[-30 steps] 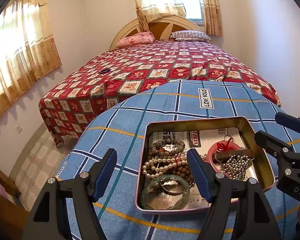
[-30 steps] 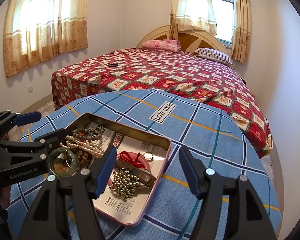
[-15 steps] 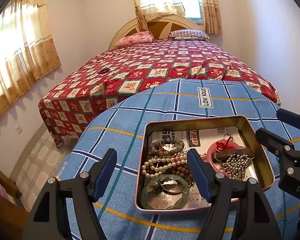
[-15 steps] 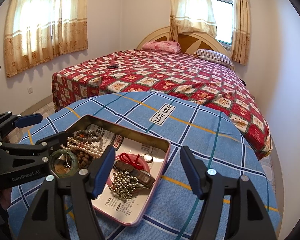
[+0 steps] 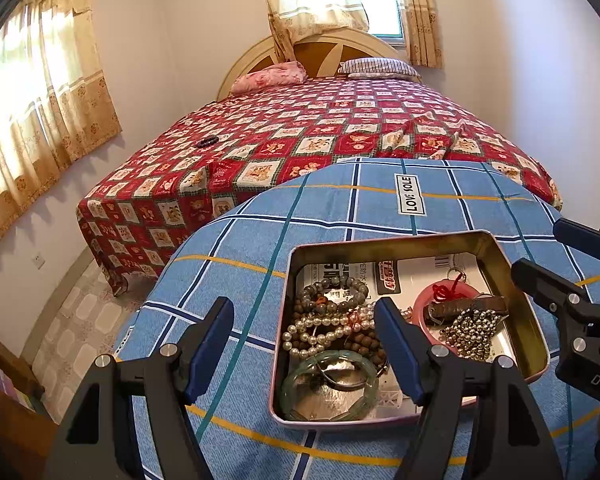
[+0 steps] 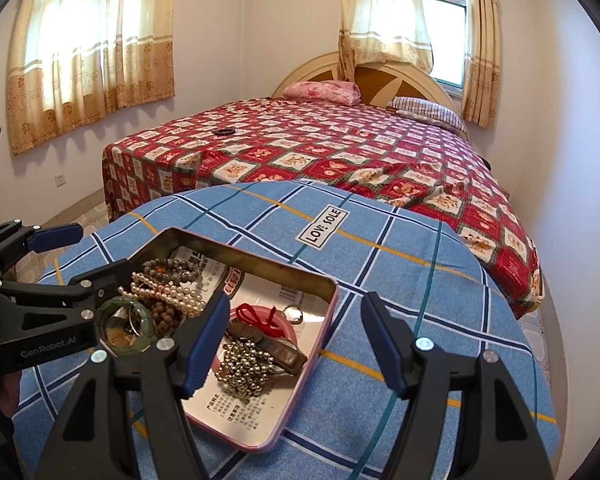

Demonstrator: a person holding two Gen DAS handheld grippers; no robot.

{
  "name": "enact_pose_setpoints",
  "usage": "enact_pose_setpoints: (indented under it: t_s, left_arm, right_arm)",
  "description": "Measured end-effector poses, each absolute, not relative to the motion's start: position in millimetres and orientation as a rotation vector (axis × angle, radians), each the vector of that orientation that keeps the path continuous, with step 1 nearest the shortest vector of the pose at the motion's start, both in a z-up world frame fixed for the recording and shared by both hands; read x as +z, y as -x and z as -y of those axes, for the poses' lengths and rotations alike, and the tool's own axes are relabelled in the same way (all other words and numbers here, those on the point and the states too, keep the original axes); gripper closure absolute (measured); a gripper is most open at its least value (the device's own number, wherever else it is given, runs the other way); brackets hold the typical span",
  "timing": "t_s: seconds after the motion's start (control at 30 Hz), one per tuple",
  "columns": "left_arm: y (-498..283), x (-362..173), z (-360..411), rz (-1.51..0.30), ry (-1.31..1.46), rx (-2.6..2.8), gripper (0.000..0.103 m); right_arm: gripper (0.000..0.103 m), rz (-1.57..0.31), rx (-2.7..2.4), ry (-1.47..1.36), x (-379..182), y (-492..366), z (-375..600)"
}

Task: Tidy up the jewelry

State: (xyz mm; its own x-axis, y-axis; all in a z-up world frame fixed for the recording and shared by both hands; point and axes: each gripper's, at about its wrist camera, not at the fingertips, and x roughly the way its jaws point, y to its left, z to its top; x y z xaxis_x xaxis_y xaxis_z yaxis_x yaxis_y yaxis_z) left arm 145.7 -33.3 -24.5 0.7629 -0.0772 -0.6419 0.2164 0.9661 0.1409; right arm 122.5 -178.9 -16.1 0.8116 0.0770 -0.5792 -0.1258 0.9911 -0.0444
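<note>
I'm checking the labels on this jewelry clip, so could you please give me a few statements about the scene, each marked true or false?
1. The jewelry lies in an open metal tin on a blue plaid cloth. True.
2. The left gripper is shut on the pearl strand. False: its jaws stand wide open and hold nothing.
3. The green bangle lies at the tin's near end in the left wrist view. True.
4. The right gripper holds the silver bead cluster. False: it is open and empty; the cluster lies in the tin.
5. A dark bracelet lies on the red bedspread. True.
</note>
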Motion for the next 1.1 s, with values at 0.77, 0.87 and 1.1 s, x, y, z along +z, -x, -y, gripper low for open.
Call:
enact_pose_setpoints:
  t_s: [0.77,0.87,1.1]
  left_arm:
    - [-148.4,-26.6,35.7,-0.692,-0.219,-0.156,0.03]
    - [-149.8,-27.9,34.1,-0.698,-0.215,-0.153,0.03]
    - [-149.5,-31.4,34.2,-0.692,-0.236,-0.14,0.03]
  right_arm:
    - [0.03,-0.611,0.109,0.082,-16.1,-121.7,179.5]
    - [0.03,-0.612,0.109,0.081,-16.3,-121.8,179.3]
    - [0.03,-0.612,0.11,0.082,-16.3,-121.8,179.7]
